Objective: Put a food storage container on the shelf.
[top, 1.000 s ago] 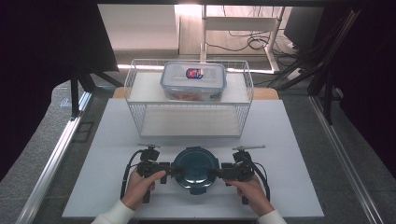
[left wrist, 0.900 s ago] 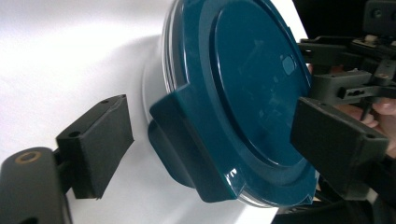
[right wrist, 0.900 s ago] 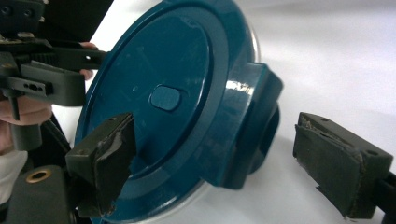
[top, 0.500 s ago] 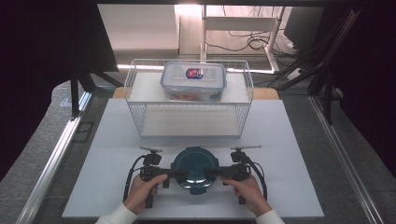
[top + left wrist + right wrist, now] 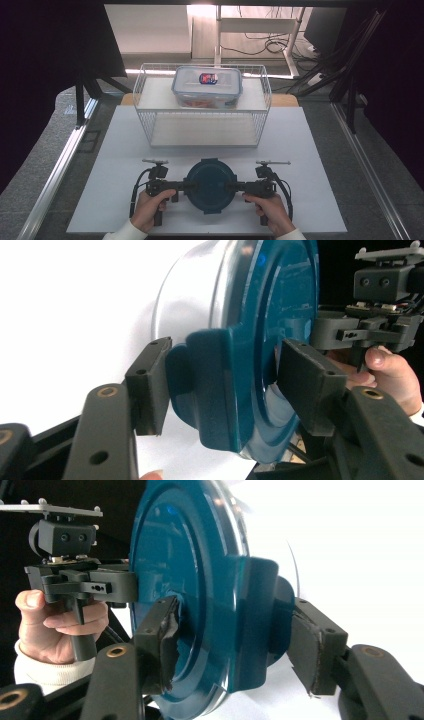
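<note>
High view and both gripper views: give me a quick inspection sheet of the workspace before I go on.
Surface: white board, bare around the work.
Job's things: round blue-lidded container near the front edge, one side latch between each gripper's jaws.
Clutter: wire basket behind, holding a clear lidded box with red contents.
Grippers: left gripper and right gripper have just been closing on opposite latches; pads close to them, contact not certain.
Cables: one trails from each gripper; more on the floor behind.
Surroundings: dark curtains, metal rails, table legs.
</note>
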